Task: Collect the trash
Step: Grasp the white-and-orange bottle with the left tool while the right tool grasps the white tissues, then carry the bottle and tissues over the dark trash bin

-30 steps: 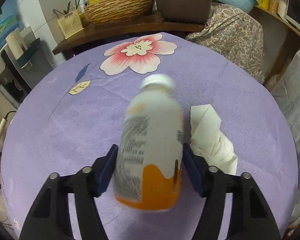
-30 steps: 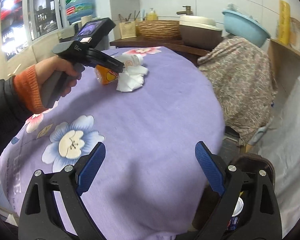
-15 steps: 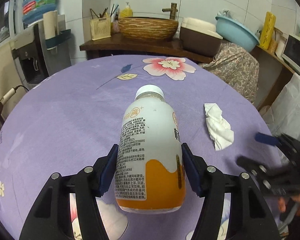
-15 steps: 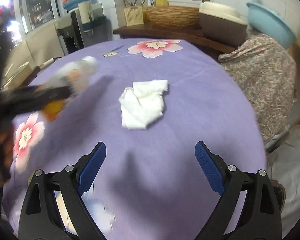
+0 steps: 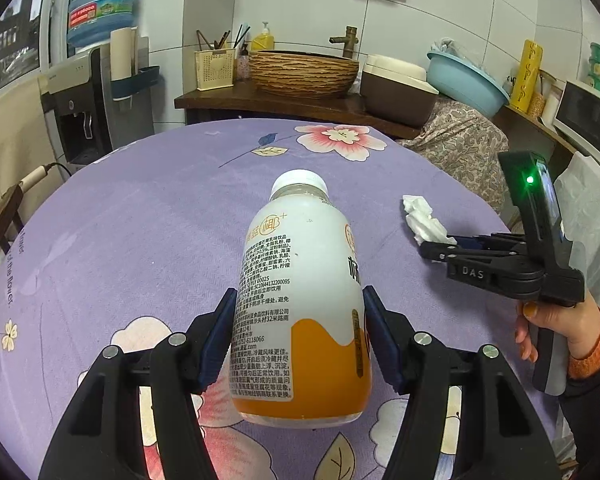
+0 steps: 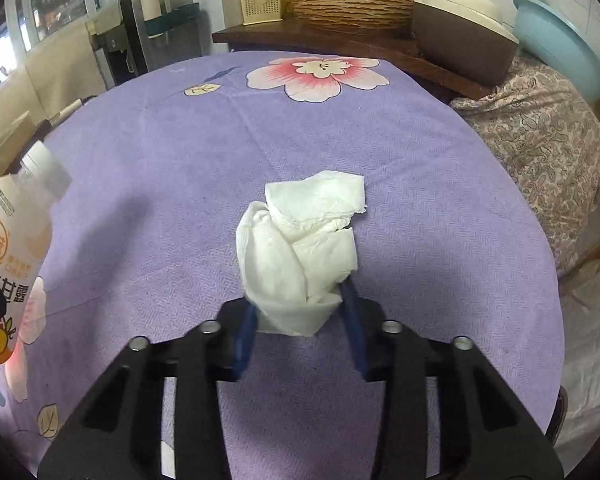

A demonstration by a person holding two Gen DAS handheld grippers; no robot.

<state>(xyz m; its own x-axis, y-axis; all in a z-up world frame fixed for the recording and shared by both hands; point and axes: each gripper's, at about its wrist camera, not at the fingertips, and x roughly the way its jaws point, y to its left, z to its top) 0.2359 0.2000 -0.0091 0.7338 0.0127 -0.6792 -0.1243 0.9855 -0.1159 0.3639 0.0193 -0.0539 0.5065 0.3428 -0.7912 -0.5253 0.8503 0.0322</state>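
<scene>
Right gripper (image 6: 300,336) jaws just closed on crumpled tissue (image 6: 300,256), mid-table, right side. Left gripper (image 5: 298,340) clamps drink bottle (image 5: 302,300). Pickup step; next: lift, carry both to bin.

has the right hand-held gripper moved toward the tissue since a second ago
Yes. The right hand-held gripper came forward over the purple tablecloth and its jaws have just been closing around the tissue.
</scene>
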